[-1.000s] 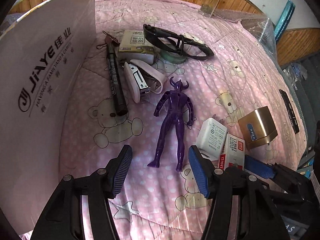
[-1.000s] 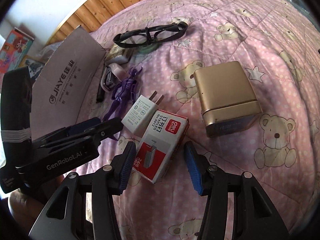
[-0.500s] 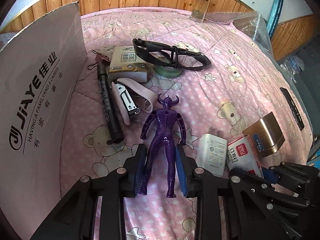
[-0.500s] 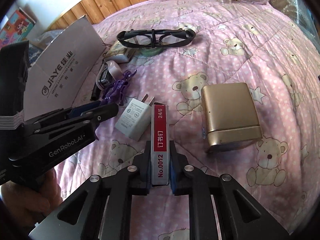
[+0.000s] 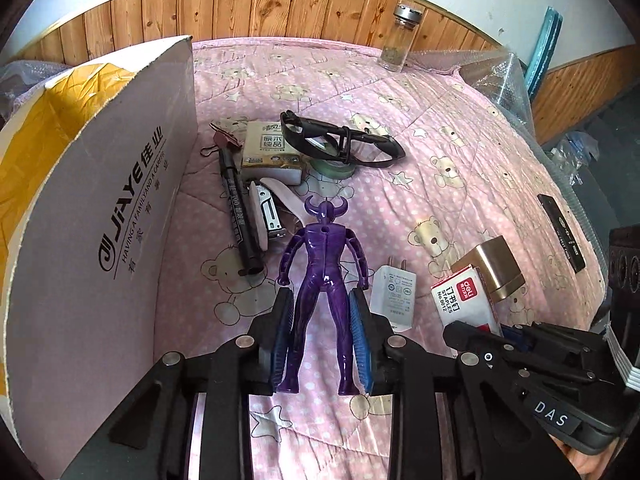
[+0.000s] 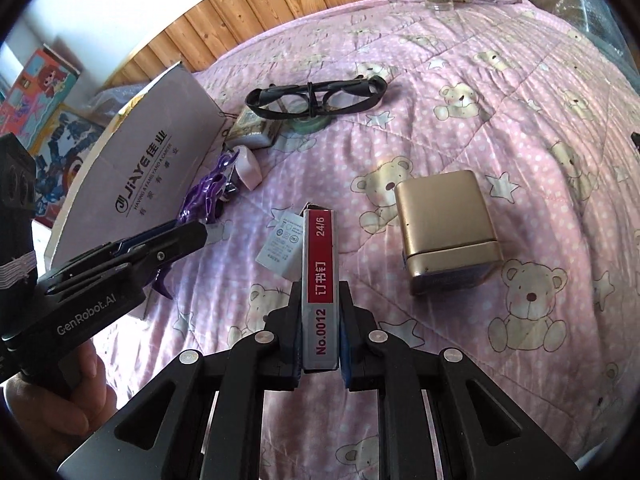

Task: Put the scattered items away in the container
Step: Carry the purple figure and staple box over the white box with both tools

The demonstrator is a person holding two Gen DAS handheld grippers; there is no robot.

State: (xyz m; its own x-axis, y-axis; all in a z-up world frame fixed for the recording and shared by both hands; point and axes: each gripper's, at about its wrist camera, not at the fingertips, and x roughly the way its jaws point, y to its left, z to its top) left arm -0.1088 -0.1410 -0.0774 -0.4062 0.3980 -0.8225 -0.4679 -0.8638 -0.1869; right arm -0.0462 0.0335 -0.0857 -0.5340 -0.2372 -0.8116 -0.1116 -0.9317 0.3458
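Pink bed quilt (image 5: 460,128): left tongs (image 5: 322,334) clamp the purple figure (image 5: 324,280), right tongs (image 6: 320,344) the staple box (image 6: 320,276); lift both clear before swinging over the cardboard box (image 5: 100,208) rim.

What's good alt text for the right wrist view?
The right gripper is shut on a red-and-white staples box, held on edge above a pink teddy-bear quilt. A gold box lies to its right, a white charger to its left, black glasses beyond.
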